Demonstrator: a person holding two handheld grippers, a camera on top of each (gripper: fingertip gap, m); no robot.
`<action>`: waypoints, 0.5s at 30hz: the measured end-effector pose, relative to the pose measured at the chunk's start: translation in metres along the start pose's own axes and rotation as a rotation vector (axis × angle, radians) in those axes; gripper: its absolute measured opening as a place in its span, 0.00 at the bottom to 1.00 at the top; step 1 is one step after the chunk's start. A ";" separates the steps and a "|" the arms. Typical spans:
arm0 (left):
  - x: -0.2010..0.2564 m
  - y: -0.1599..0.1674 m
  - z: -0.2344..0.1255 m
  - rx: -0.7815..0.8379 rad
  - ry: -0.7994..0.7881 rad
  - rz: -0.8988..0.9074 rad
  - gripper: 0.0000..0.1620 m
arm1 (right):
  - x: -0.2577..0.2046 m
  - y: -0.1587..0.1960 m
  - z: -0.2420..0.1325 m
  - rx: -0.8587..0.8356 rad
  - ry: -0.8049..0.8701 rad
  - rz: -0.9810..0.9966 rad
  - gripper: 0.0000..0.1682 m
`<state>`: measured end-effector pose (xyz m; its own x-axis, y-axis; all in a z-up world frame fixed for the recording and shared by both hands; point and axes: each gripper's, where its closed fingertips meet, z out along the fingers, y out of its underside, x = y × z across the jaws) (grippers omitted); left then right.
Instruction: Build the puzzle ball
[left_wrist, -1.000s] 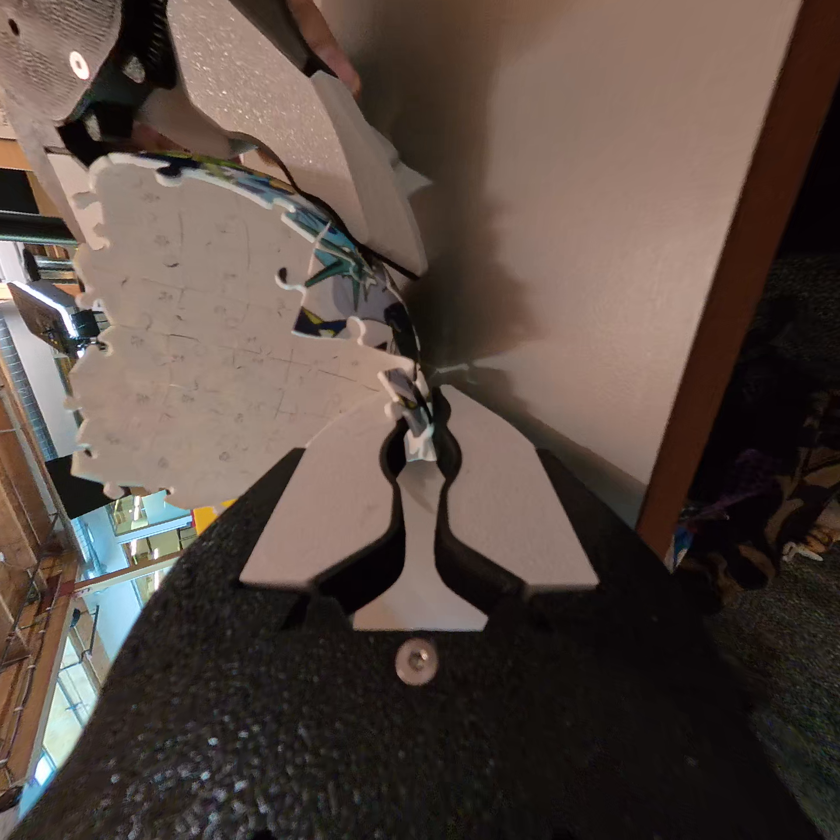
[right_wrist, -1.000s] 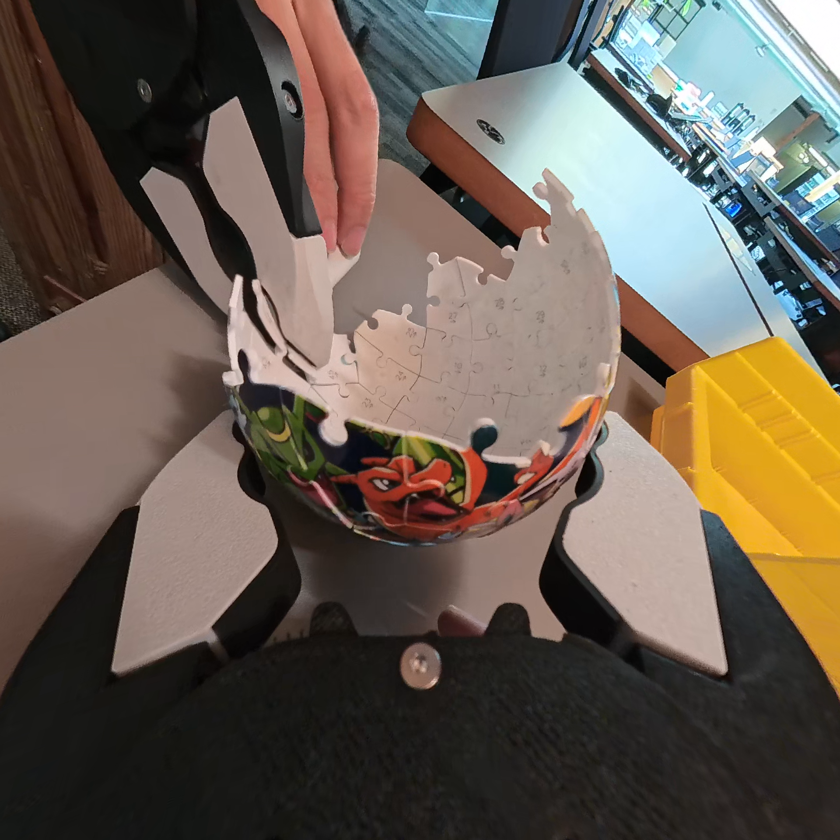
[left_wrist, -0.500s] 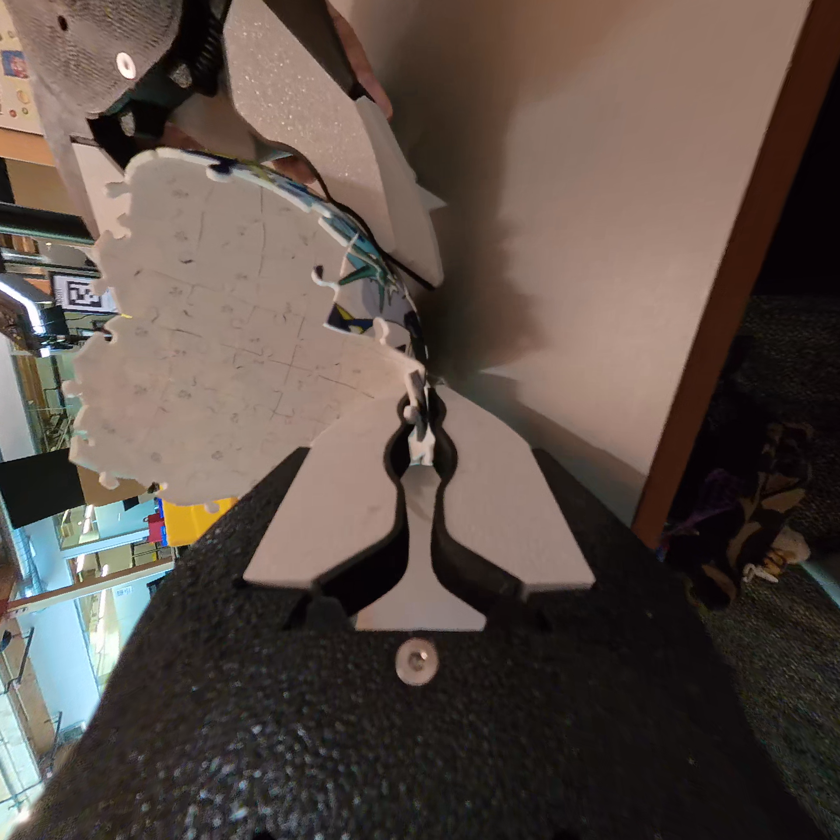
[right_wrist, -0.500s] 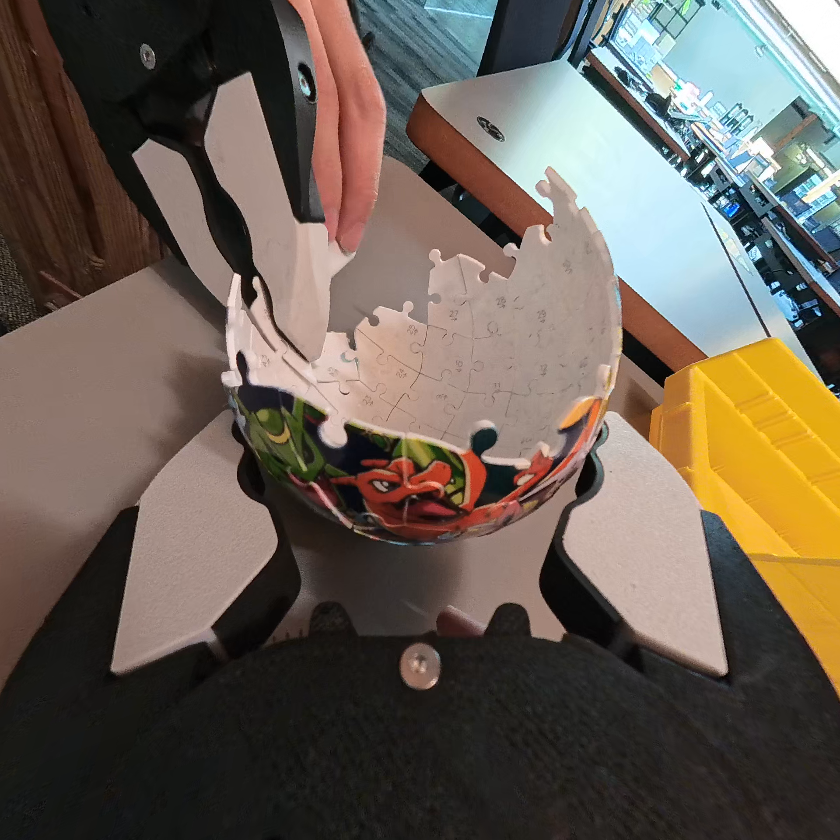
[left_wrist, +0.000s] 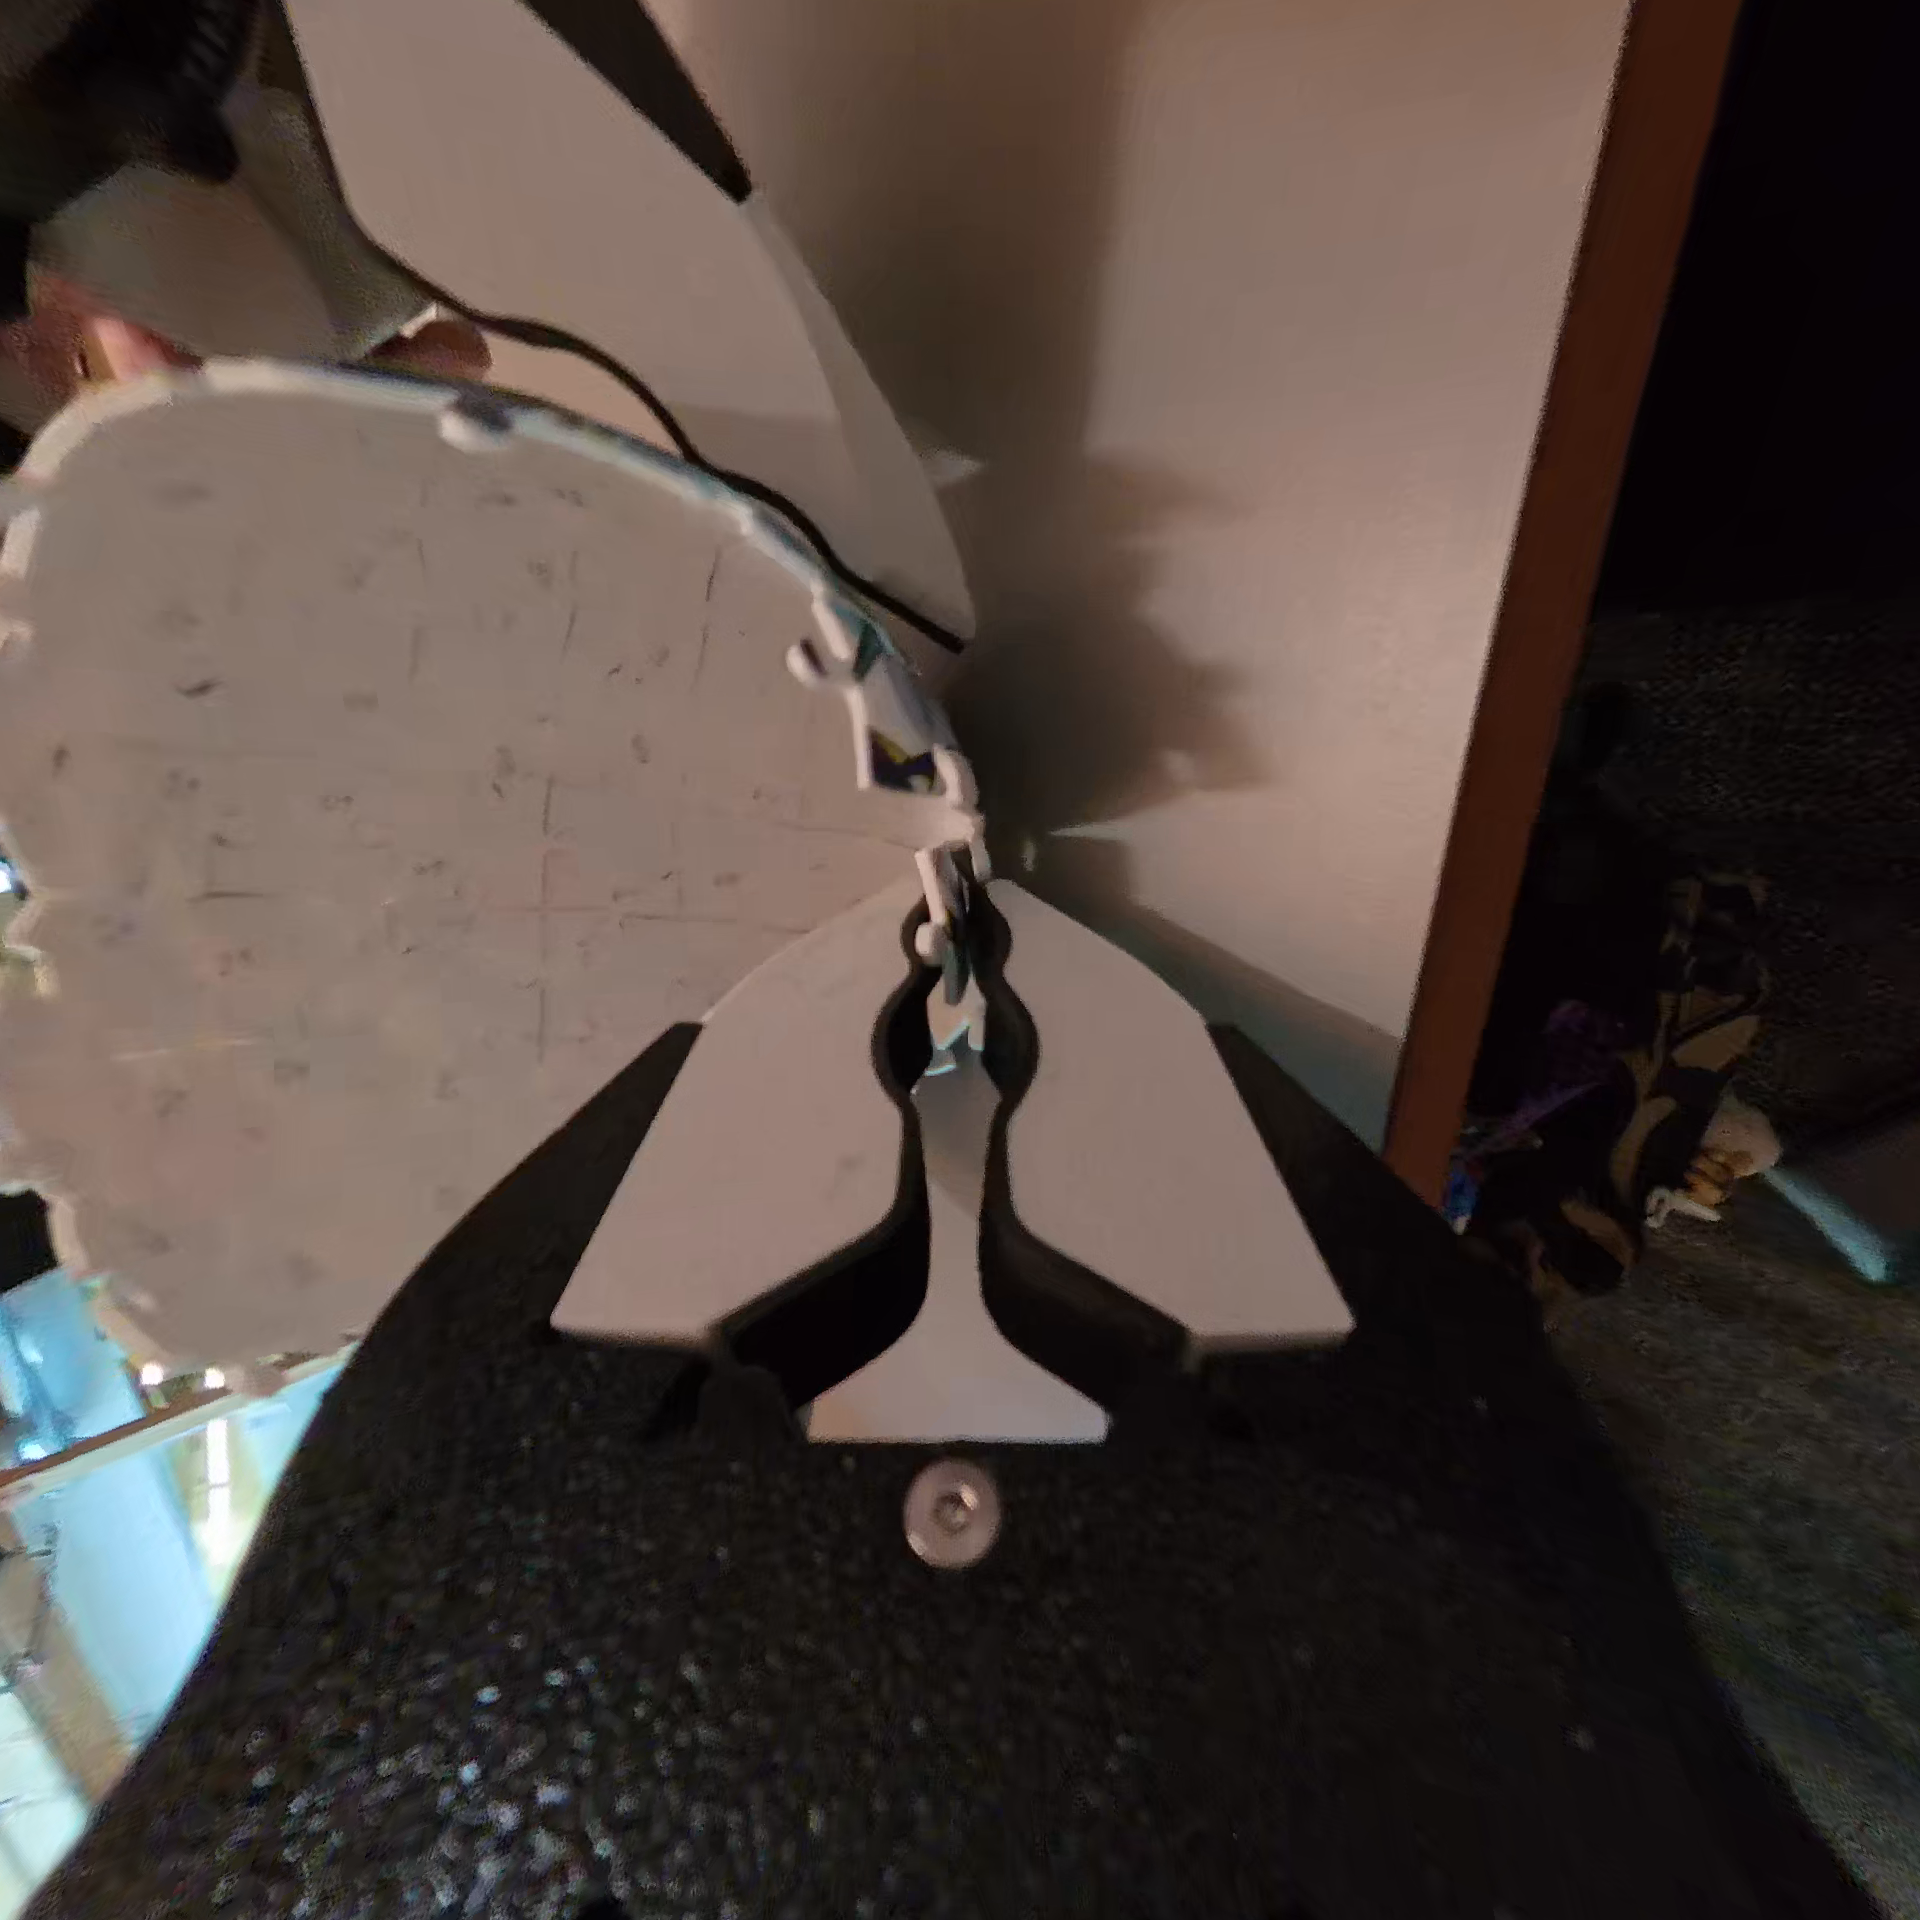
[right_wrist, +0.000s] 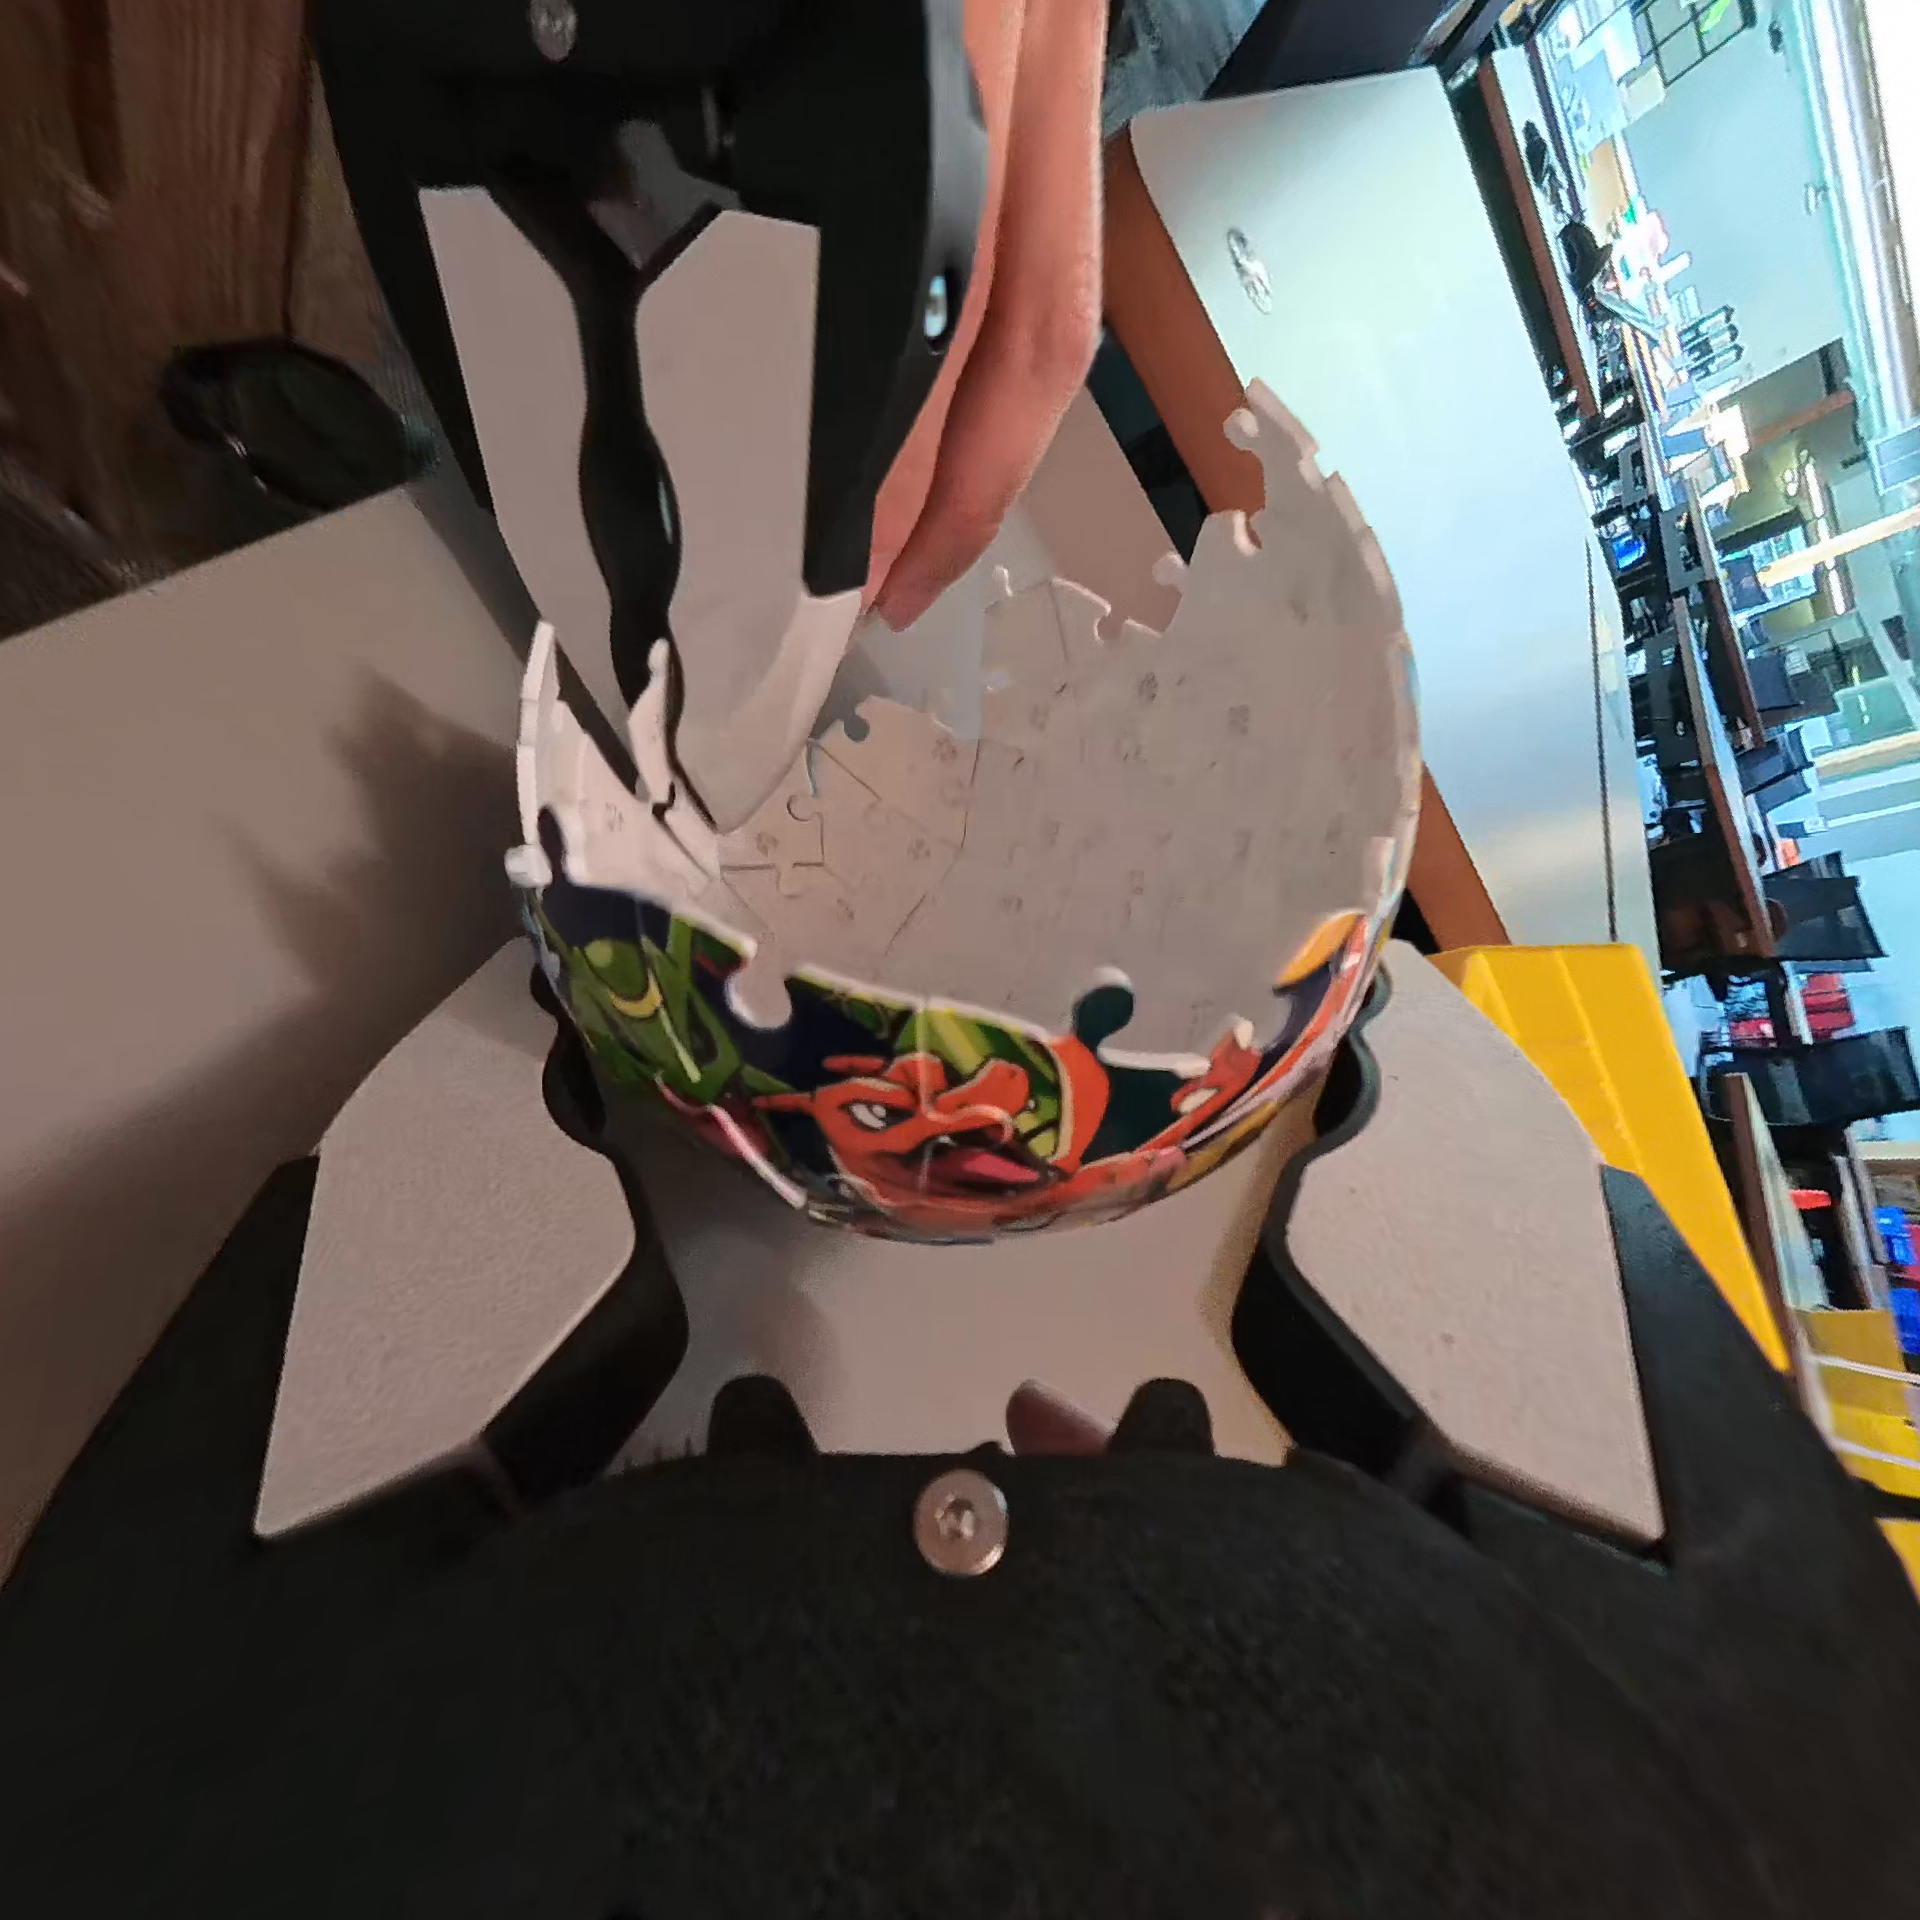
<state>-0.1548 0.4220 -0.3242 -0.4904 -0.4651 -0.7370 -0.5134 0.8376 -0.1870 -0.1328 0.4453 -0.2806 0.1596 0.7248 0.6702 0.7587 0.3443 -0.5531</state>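
Note:
The half-built puzzle ball (right_wrist: 1039, 852) is an open bowl, white inside, with a green and orange print outside. My right gripper (right_wrist: 961, 1039) is shut on it, one finger against each side, just above the grey table (right_wrist: 156, 831). My left gripper (right_wrist: 675, 800) reaches down onto the ball's left rim, with a person's hand (right_wrist: 987, 364) behind it. In the left wrist view the left gripper (left_wrist: 961, 914) is shut on a small puzzle piece (left_wrist: 951, 997) at the edge of the ball (left_wrist: 416, 831). One finger (left_wrist: 582, 208) of the right gripper shows beyond the ball.
A yellow bin (right_wrist: 1621, 1091) stands on the right, close to my right finger. A second grey table (right_wrist: 1351, 312) with a brown edge lies behind the ball. In the left wrist view the table's brown edge (left_wrist: 1538, 623) runs down the right, with dark carpet beyond it.
My left gripper has swung more upright and shifted along the ball's left rim, still shut on the piece. The ball stays held in my right gripper and both views have tilted.

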 end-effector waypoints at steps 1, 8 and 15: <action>0.001 0.000 -0.001 0.013 0.008 -0.032 0.02 | 0.000 0.000 0.000 -0.017 0.001 -0.021 0.81; 0.000 0.004 -0.009 0.057 0.012 -0.224 0.11 | -0.002 -0.004 0.000 -0.058 0.009 -0.088 0.81; -0.001 0.007 -0.016 0.038 0.032 -0.300 0.21 | -0.002 -0.007 0.001 -0.081 0.018 -0.111 0.81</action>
<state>-0.1693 0.4239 -0.3150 -0.3437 -0.7014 -0.6244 -0.6119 0.6717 -0.4177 -0.1384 0.4420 -0.2786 0.0828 0.6738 0.7343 0.8204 0.3722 -0.4340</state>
